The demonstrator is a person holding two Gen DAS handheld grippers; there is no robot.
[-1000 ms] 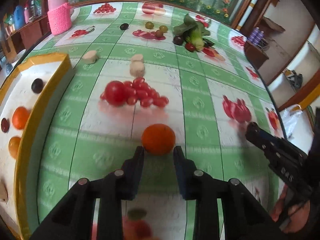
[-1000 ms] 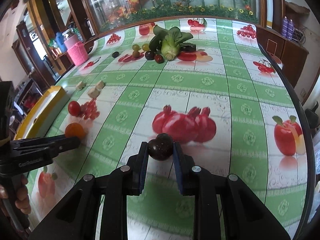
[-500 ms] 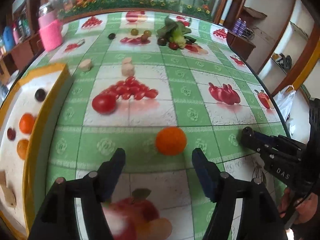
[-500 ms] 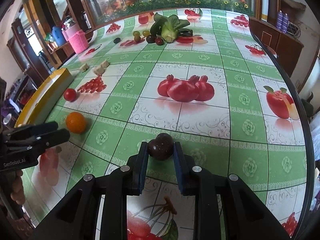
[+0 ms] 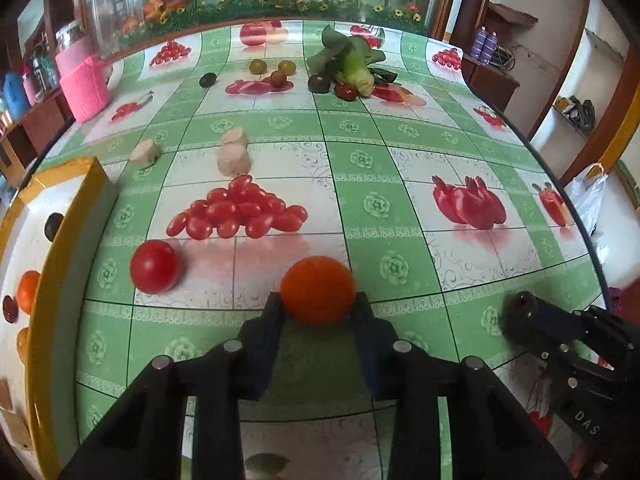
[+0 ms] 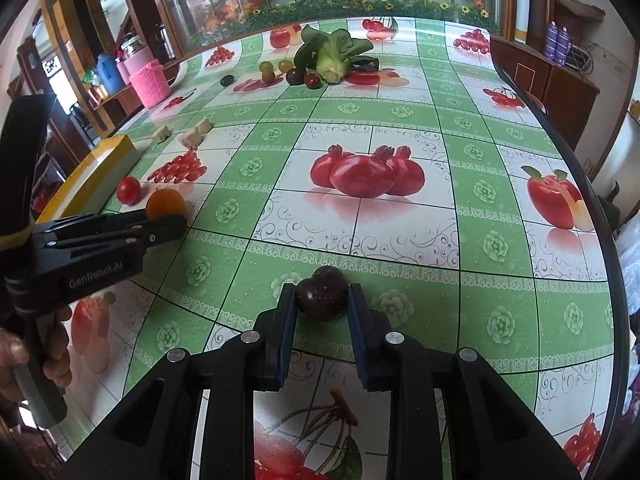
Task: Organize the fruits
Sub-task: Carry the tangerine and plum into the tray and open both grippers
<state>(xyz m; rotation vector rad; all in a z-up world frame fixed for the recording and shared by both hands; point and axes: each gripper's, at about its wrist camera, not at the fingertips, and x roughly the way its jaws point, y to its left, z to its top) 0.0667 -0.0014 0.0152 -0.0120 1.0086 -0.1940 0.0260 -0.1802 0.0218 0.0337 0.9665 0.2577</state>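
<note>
My left gripper (image 5: 318, 306) is shut on an orange (image 5: 317, 290) low over the table; the orange also shows in the right wrist view (image 6: 165, 203). My right gripper (image 6: 322, 298) is shut on a dark plum (image 6: 321, 293) above the tablecloth. A red tomato (image 5: 154, 267) lies left of the orange. A yellow-rimmed white tray (image 5: 52, 248) at the far left holds an orange fruit (image 5: 27, 292) and dark fruits (image 5: 53, 226). At the far end lie grapes (image 5: 258, 66), dark plums (image 5: 319, 83) and a small tomato (image 5: 345, 91).
A bok choy (image 5: 352, 62) lies among the far fruits. Three beige chunks (image 5: 234, 158) sit mid-table. A pink cup (image 5: 83, 84) stands at the back left. The tablecloth carries printed fruit pictures. The table edge curves along the right.
The left gripper opened wide around the orange half a second ago and has now closed on it. The right gripper kept the plum and drew back toward the near side.
</note>
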